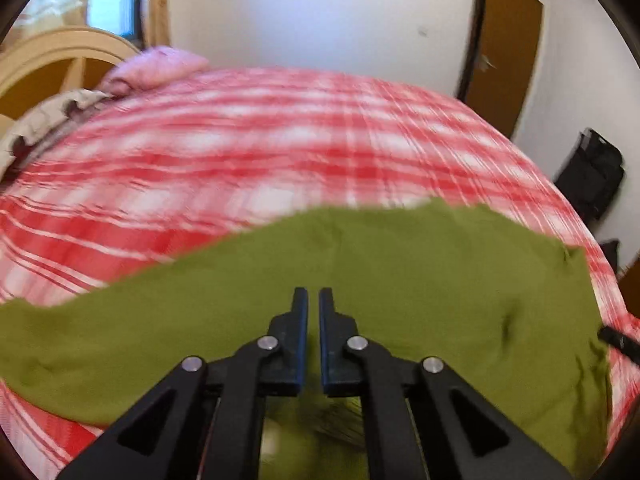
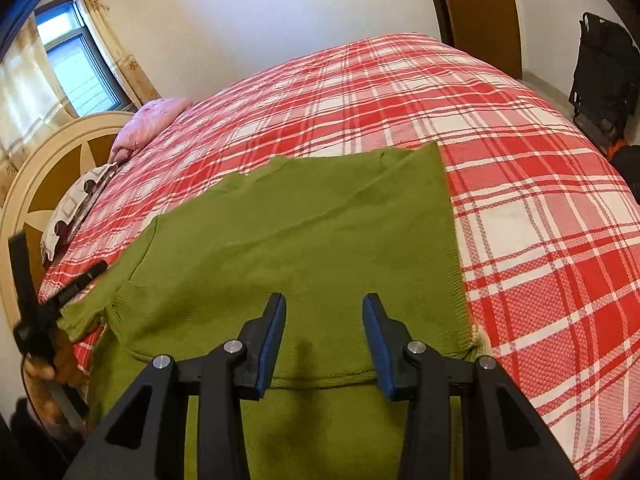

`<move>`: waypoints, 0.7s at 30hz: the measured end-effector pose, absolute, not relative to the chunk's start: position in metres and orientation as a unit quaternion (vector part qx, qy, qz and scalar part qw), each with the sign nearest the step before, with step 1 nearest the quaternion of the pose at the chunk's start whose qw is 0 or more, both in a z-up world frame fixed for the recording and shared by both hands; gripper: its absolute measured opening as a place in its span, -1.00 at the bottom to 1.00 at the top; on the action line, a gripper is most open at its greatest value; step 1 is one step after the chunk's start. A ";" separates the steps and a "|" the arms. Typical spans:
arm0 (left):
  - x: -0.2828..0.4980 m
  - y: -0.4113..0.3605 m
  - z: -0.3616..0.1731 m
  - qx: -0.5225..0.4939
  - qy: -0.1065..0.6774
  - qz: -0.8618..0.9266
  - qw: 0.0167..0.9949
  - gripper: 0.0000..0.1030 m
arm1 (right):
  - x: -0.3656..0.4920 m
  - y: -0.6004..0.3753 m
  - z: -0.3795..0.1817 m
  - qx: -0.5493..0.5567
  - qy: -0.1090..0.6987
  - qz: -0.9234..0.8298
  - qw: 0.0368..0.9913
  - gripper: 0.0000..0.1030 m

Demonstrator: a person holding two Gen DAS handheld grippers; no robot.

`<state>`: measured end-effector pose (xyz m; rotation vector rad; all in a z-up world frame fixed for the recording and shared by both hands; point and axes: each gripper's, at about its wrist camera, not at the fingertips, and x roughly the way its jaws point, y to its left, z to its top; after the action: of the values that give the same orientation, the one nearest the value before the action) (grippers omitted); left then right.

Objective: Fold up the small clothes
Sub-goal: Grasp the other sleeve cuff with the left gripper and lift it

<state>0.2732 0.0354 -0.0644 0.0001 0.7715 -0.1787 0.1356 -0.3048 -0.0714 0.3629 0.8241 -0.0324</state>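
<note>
Step in hand: early in the fold, as I read it. Green knit sweater (image 2: pixel 304 232) lies mostly flat on the red plaid bedspread (image 2: pixel 540 200), sleeve trailing off to the left.

Left hand-held gripper (image 1: pixel 313 292): jaws nearly together, only a thin slit between the pads, hanging over the sweater's middle; no cloth visibly pinched.

Right hand-held gripper (image 2: pixel 324 300): jaws partly apart, empty, poised over the near hem fold, cloth below and between the fingers but not touching the pads.

Next move, judged: get a hem or sleeve edge between the pads, then carry it across.
</note>
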 end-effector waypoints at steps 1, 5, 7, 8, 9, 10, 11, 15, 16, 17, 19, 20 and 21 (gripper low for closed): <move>0.277 0.042 -0.061 0.000 0.373 -0.070 0.925 -0.89 | 0.136 -0.304 -0.071 0.175 0.398 -0.010 0.901 -0.20; 0.274 0.034 -0.056 0.021 0.391 -0.141 0.909 -0.76 | 0.144 -0.297 -0.063 0.158 0.398 0.025 0.903 -0.19; 0.270 0.022 -0.059 0.049 0.407 -0.167 0.897 -0.43 | 0.147 -0.291 -0.059 0.157 0.395 0.038 0.905 -0.19; 0.268 0.012 -0.063 0.068 0.413 -0.172 0.892 0.06 | 0.148 -0.287 -0.058 0.157 0.395 0.044 0.904 -0.19; 0.267 0.005 -0.068 0.084 0.414 -0.169 0.890 0.31 | 0.149 -0.284 -0.059 0.157 0.397 0.048 0.903 -0.19; 0.267 0.002 -0.072 0.096 0.414 -0.158 0.891 0.56 | 0.149 -0.279 -0.060 0.157 0.399 0.051 0.902 -0.18; 0.271 -0.003 -0.078 0.106 0.420 -0.143 0.890 0.52 | 0.148 -0.276 -0.062 0.158 0.401 0.052 0.901 -0.18; 0.282 -0.007 -0.102 0.090 0.471 -0.149 0.865 0.27 | 0.148 -0.268 -0.075 0.159 0.419 0.055 0.892 -0.18; 0.278 -0.009 -0.101 0.095 0.453 -0.152 0.873 0.11 | 0.150 -0.265 -0.077 0.155 0.425 0.060 0.890 -0.18; 0.275 -0.013 -0.102 0.101 0.445 -0.173 0.873 -0.34 | 0.151 -0.263 -0.079 0.151 0.428 0.063 0.889 -0.18; 0.269 -0.019 -0.100 0.103 0.432 -0.190 0.876 -0.68 | 0.156 -0.259 -0.080 0.145 0.430 0.063 0.889 -0.18; 0.265 -0.025 -0.101 0.121 0.421 -0.188 0.879 -0.73 | 0.158 -0.258 -0.079 0.146 0.430 0.062 0.889 -0.18; 0.264 -0.028 -0.100 0.133 0.415 -0.188 0.880 -0.74 | 0.159 -0.258 -0.079 0.148 0.429 0.060 0.889 -0.18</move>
<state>0.2642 -0.0277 -0.1005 0.2765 0.8650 -0.3922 0.1594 -0.2584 -0.0788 0.3085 0.8919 0.1246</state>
